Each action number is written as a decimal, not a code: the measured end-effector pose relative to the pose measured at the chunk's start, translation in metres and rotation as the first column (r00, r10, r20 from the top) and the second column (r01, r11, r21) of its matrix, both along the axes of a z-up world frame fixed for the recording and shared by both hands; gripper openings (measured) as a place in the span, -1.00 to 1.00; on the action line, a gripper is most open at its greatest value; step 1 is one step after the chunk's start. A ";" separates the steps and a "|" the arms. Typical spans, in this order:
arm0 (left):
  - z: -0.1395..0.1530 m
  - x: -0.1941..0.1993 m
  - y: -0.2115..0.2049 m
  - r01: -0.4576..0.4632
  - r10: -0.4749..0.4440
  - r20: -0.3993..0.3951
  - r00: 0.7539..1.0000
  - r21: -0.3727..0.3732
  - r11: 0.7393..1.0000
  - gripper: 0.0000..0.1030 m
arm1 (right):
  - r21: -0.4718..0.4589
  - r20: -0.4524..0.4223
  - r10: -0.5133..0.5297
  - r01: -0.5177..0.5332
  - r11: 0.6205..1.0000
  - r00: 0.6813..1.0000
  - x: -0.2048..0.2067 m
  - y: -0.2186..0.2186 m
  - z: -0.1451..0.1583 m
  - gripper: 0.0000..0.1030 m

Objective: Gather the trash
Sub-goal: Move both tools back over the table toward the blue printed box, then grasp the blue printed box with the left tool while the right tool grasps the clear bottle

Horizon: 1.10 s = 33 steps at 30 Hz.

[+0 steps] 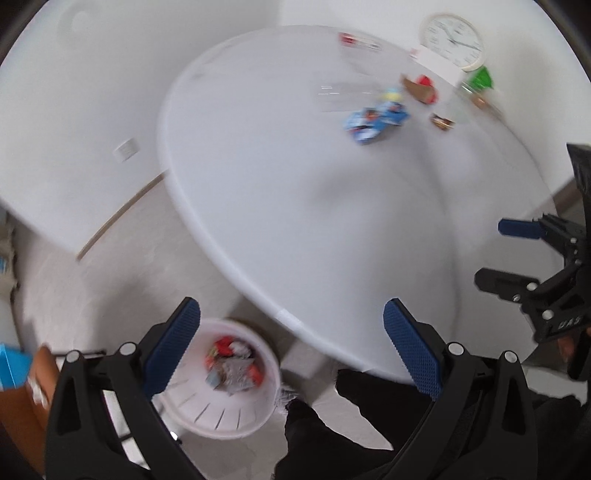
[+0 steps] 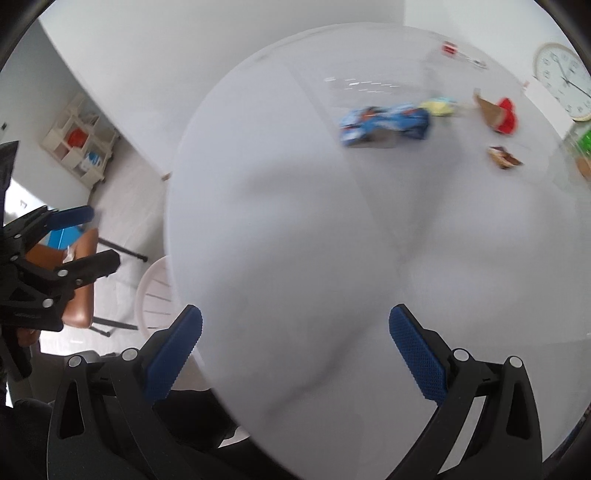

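Note:
A white waste bin (image 1: 221, 398) stands on the floor by the round white table (image 1: 295, 206) and holds several crumpled wrappers (image 1: 232, 365). My left gripper (image 1: 291, 347) is open and empty, above the bin and the table's edge. My right gripper (image 2: 295, 350) is open and empty over the table's near part (image 2: 295, 240). Far across the table lie blue wrappers (image 1: 375, 120) (image 2: 384, 123), a yellow piece (image 2: 439, 107), a red and brown wrapper (image 1: 421, 88) (image 2: 498, 112) and a small brown wrapper (image 1: 441, 122) (image 2: 504, 157). Both views are blurred.
A wall clock (image 1: 452, 35) leans at the table's far edge beside a green item (image 1: 480, 79). A small red item (image 1: 349, 38) lies at the far rim. A brown chair (image 2: 79, 288) and a white shelf unit (image 2: 79, 142) stand to the left.

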State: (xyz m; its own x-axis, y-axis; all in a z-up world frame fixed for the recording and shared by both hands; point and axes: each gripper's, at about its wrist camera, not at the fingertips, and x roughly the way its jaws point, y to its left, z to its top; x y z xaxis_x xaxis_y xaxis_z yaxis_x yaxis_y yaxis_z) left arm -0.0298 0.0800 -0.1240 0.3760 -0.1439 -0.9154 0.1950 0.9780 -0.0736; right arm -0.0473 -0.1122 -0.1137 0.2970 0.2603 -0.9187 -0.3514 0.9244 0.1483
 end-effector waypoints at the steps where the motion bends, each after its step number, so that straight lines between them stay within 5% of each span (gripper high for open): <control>1: -0.001 0.007 -0.010 0.019 -0.019 0.001 1.000 0.010 1.000 0.85 | 0.000 0.001 -0.009 0.009 1.000 1.000 0.004 -0.014 0.003 0.95; 8: -0.003 0.077 -0.084 0.220 -0.221 0.014 0.975 0.031 0.975 0.85 | -0.020 0.025 -0.084 0.084 0.996 0.996 0.013 -0.095 0.010 0.95; 13: -0.014 0.133 -0.118 0.371 -0.371 -0.009 0.929 0.056 0.927 0.85 | -0.031 0.019 -0.201 0.202 0.979 0.979 0.018 -0.133 0.008 0.95; 21: -0.040 0.215 -0.149 0.591 -0.589 -0.055 0.806 0.103 0.800 0.85 | -0.026 -0.045 -0.501 0.500 0.866 0.864 0.012 -0.157 0.000 0.95; 24: -0.051 0.230 -0.160 0.690 -0.688 -0.063 0.723 0.093 0.718 0.85 | -0.024 -0.063 -0.592 0.592 0.806 0.803 0.011 -0.155 -0.002 0.95; 27: -0.062 0.240 -0.167 0.742 -0.737 -0.079 0.671 0.081 0.666 0.85 | -0.001 -0.079 -0.661 0.663 0.749 0.746 0.013 -0.151 -0.002 0.95; 33: -0.076 0.260 -0.173 0.749 -0.746 -0.071 0.662 0.018 0.662 0.85 | -0.011 -0.077 -0.704 0.705 0.709 0.706 0.025 -0.139 0.004 0.95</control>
